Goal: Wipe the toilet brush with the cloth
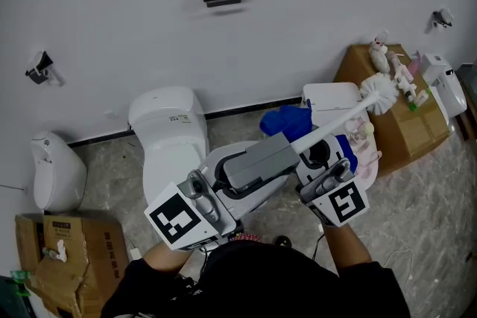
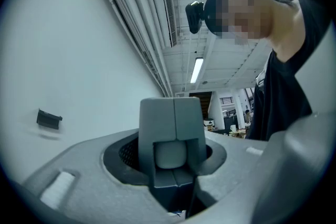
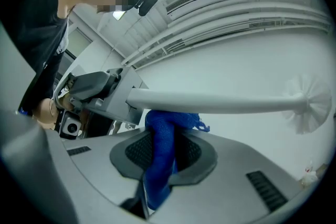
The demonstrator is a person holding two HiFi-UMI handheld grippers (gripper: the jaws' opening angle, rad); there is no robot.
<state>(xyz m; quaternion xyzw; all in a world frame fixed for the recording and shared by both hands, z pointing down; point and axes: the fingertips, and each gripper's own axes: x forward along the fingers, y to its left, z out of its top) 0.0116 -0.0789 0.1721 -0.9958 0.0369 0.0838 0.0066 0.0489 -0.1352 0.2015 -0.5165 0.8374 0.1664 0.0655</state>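
The toilet brush has a white bristle head point(image 1: 381, 94), a white rod point(image 1: 337, 120) and a grey block handle point(image 1: 261, 158). My left gripper point(image 1: 240, 173) is shut on that handle, which fills the space between the jaws in the left gripper view as a grey block point(image 2: 172, 128). A blue cloth point(image 1: 286, 121) hangs bunched under the rod. My right gripper point(image 1: 326, 164) is shut on the cloth point(image 3: 159, 136), whose top touches the underside of the rod point(image 3: 220, 103). The bristle head point(image 3: 310, 107) is at the right of the right gripper view.
A white toilet point(image 1: 168, 129) stands by the wall on the left. A cardboard box point(image 1: 399, 132) with small items on top is at the right, beside a white dispenser point(image 1: 447, 89). Another cardboard box point(image 1: 63, 253) and a white bin point(image 1: 57, 172) are at the lower left.
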